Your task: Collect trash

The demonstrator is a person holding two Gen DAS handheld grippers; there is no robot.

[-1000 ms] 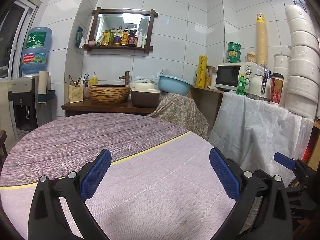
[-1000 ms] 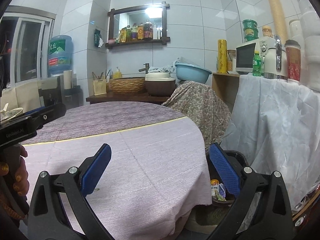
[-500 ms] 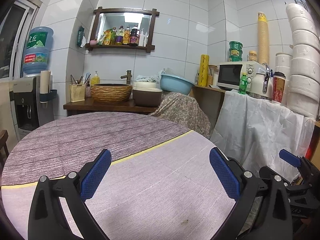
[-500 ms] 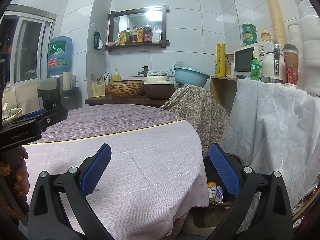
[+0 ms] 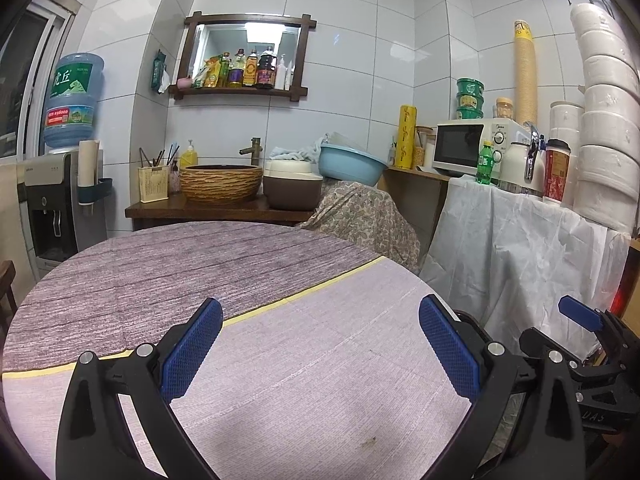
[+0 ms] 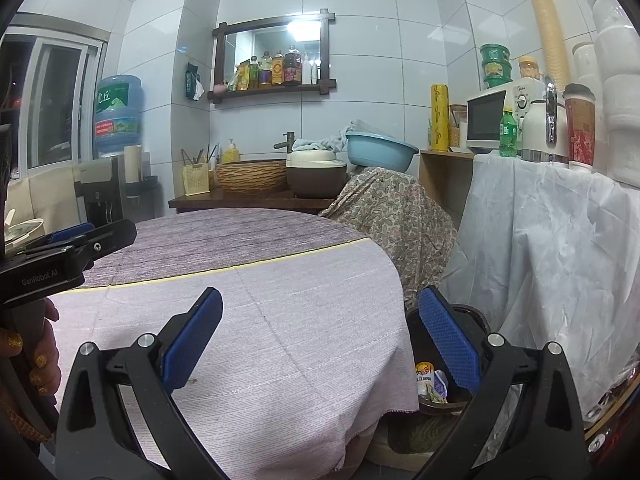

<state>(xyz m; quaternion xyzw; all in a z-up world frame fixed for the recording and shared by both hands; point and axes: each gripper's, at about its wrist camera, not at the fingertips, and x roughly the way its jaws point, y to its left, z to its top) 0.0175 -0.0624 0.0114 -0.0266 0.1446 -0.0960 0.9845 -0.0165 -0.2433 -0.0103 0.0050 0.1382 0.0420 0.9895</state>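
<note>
My left gripper point(image 5: 320, 344) is open and empty above the round table point(image 5: 280, 380) with its purple cloth. My right gripper point(image 6: 320, 340) is open and empty over the table's right edge. A dark trash bin point(image 6: 436, 396) stands on the floor beside the table, under my right gripper's right finger, with packaging trash point(image 6: 430, 378) inside. The right gripper also shows in the left wrist view point(image 5: 580, 320) at far right, and the left gripper in the right wrist view point(image 6: 76, 240) at far left, held by a hand.
A white-draped stand point(image 6: 552, 232) with microwave point(image 5: 472, 148), bottle and cups is at the right. A floral-covered object point(image 5: 360, 216) and a wooden counter with basket sink point(image 5: 220, 180) stand behind the table. A water dispenser point(image 5: 60, 184) is at the left.
Both views have shifted slightly, with the right gripper lowering a little so more of the bin's contents show. Both grippers stay open and empty.
</note>
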